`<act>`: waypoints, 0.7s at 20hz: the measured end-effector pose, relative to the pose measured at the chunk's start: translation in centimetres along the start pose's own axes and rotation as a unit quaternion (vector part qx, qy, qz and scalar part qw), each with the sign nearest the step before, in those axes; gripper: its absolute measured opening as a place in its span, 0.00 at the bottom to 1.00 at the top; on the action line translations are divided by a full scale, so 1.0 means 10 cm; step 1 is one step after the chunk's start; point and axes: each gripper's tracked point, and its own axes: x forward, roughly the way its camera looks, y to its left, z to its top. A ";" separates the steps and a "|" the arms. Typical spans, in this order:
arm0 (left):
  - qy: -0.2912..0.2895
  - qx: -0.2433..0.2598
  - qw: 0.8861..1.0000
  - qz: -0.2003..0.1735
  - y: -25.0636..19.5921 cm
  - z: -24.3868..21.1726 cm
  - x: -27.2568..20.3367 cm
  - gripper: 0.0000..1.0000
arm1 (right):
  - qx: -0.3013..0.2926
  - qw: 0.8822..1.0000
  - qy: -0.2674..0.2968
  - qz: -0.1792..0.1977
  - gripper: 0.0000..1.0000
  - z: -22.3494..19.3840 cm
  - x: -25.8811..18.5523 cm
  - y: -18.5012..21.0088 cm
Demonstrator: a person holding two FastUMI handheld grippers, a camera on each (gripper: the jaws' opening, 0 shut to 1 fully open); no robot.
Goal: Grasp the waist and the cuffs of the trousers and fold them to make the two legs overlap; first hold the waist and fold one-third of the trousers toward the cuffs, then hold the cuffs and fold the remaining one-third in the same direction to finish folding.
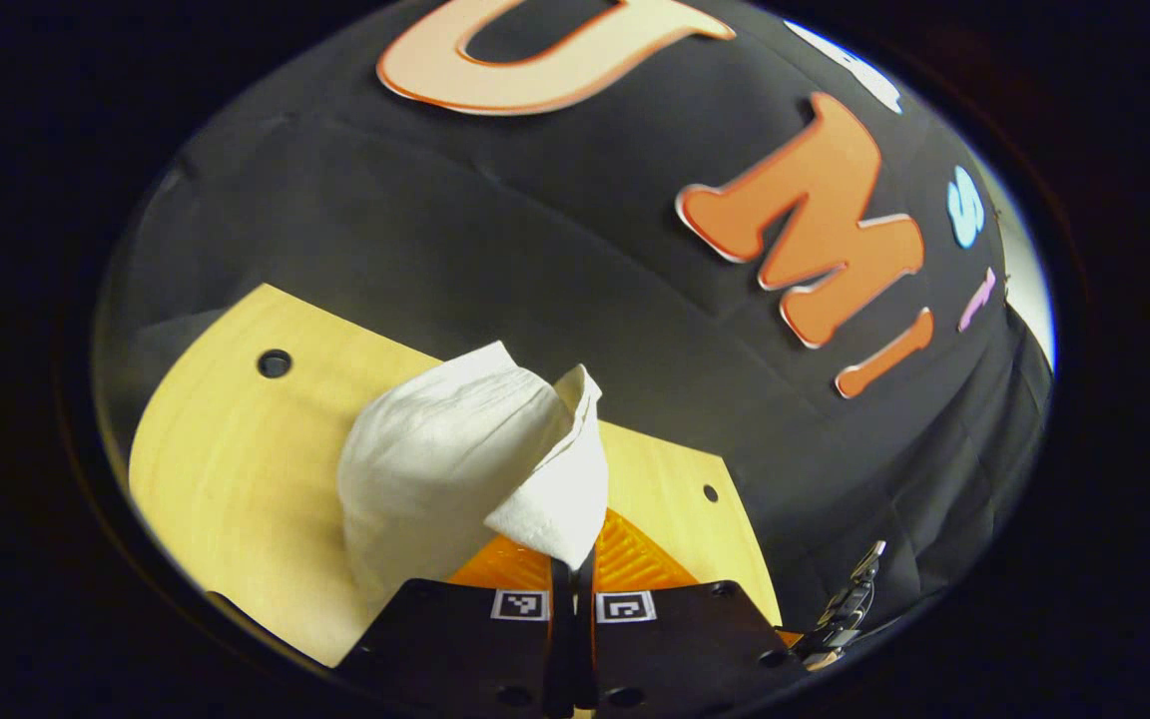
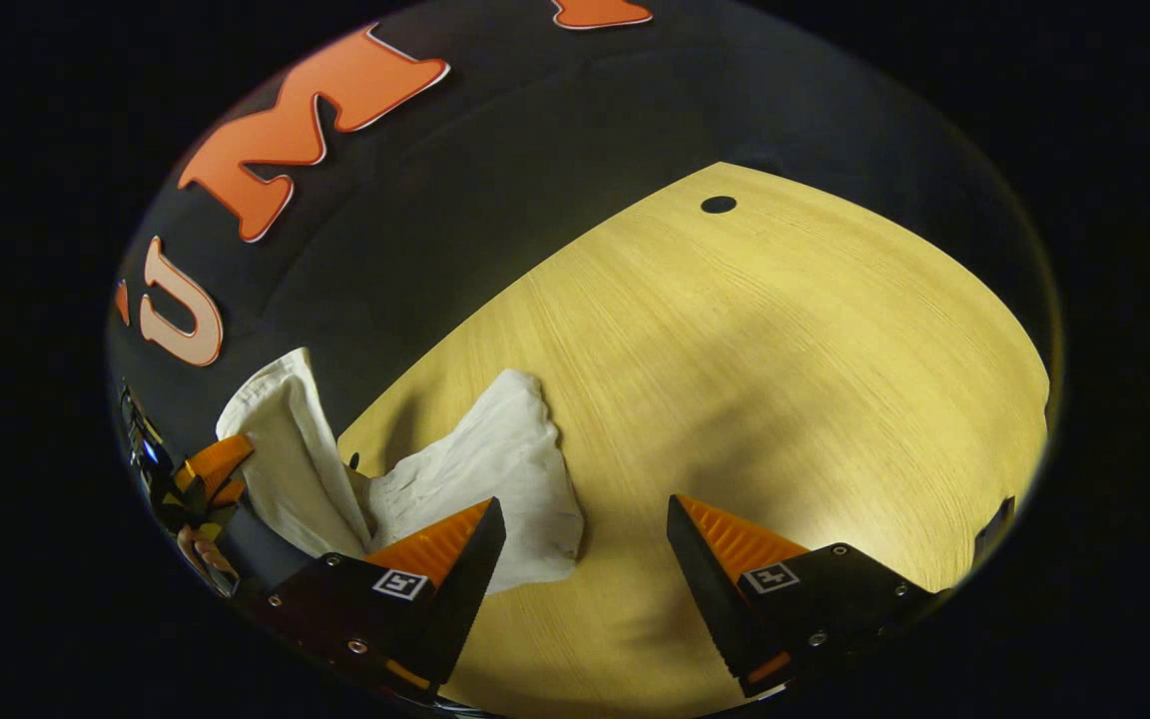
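Your left gripper (image 1: 572,589) pinches one pair of white trousers (image 1: 455,469) just ahead; your right gripper (image 2: 585,559) gapes wide, holding nothing, above the surface (image 2: 755,379).

White trousers (image 1: 455,469) bunched, one end lifted off table, rest draped.

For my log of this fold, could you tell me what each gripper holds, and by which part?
The left gripper pinches a lifted edge of the white trousers; which part cannot be told. The right gripper is open, holding nothing.
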 end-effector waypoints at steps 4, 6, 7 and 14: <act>0.061 0.053 0.997 -0.011 -0.29 -0.50 0.42 0.04 | 0.013 1.000 -0.004 -0.011 0.98 0.01 -0.10 -0.26; 0.088 0.087 0.992 -0.008 -0.34 -0.68 0.53 0.04 | 0.019 1.000 -0.004 -0.015 0.98 0.01 -0.13 -0.35; 0.100 0.107 0.989 -0.005 -0.37 -0.80 0.59 0.04 | 0.022 1.000 -0.004 -0.016 0.98 0.00 -0.15 -0.40; 0.162 0.204 0.965 0.026 -0.39 -1.59 0.90 0.03 | 0.027 0.999 0.002 -0.025 0.98 -0.09 -0.21 -0.56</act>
